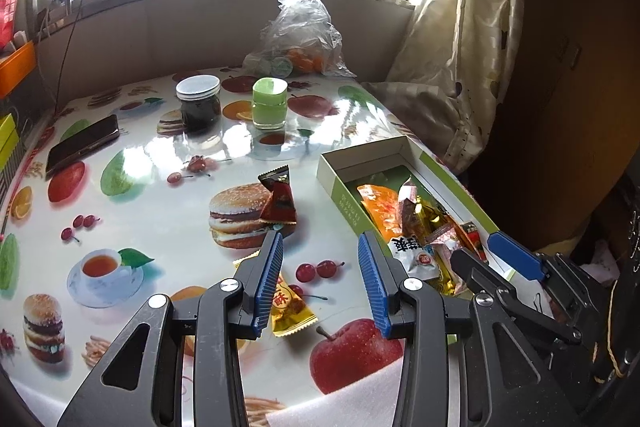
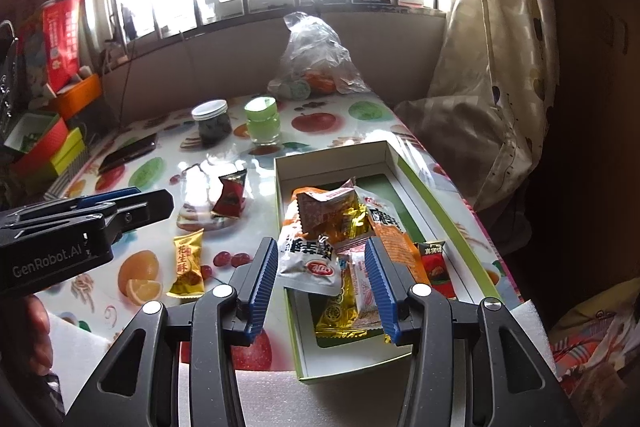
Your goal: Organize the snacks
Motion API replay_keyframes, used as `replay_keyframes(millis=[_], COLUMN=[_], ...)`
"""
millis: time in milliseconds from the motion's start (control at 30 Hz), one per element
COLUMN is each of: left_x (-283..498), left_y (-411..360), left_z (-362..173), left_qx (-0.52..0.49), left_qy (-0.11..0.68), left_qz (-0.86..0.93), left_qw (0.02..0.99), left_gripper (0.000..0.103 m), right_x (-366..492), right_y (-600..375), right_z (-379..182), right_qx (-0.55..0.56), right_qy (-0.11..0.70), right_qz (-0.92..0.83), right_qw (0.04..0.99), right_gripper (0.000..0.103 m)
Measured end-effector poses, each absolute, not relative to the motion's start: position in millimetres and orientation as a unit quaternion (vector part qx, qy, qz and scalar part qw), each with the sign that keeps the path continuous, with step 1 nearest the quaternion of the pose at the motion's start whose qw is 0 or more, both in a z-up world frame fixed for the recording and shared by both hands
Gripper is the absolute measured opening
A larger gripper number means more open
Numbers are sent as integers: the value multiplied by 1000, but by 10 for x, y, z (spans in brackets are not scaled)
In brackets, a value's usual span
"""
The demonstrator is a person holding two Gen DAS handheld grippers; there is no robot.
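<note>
A shallow green-and-white box (image 1: 332, 183) (image 2: 436, 195) lies on the table's right side, holding several snack packets (image 2: 340, 219). A red triangular snack (image 1: 280, 205) (image 2: 230, 197) and a yellow peanut-candy packet (image 1: 290, 311) (image 2: 188, 265) lie on the tablecloth left of the box. My left gripper (image 1: 320, 267) is open and empty, hovering above the yellow packet. My right gripper (image 2: 322, 267) is open and empty above the box's near end; it also shows in the left wrist view (image 1: 480, 251).
A dark jar with a white lid (image 1: 199, 103), a green jar (image 1: 269, 103), a phone (image 1: 82, 143) and a clear plastic bag (image 1: 300, 35) sit farther back. White foam (image 2: 300, 399) lies at the near edge. A curtain (image 1: 460, 27) hangs right.
</note>
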State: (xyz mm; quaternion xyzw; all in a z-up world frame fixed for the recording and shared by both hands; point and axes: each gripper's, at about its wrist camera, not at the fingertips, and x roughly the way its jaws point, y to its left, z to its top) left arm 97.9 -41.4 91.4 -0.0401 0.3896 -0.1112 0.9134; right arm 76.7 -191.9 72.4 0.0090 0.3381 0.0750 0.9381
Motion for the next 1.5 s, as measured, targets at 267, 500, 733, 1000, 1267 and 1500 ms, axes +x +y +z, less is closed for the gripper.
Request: replay_keyframes(millis=[267,500,733,1000,1267,1500], left_x=[867,774,767,714,681,667], left_y=[-257,-47,232,461,679,799], left_z=[889,817,689,574,471,456], left_qx=[-42,-40,-56,-68,-79,-84], left_qy=[388,386,398,405,414,412], left_qz=[-96,-72,-43,-24,-10,-2], left_qw=[916,919,915,912,907,907], left_gripper=[41,41,41,41,41,41], right_x=[769,839,928,1028,1144,1220], right_y=[-1720,-1515,-1326,-991,-638,-502], right_z=[715,633,542,388,195,74], right_qx=[3,2,-1,-17,-49,-67], right_qy=[341,355,370,394,414,426], right_qz=[94,115,137,177,196,190], right_qw=[935,928,919,902,888,882], right_gripper=[45,45,45,45,45,45])
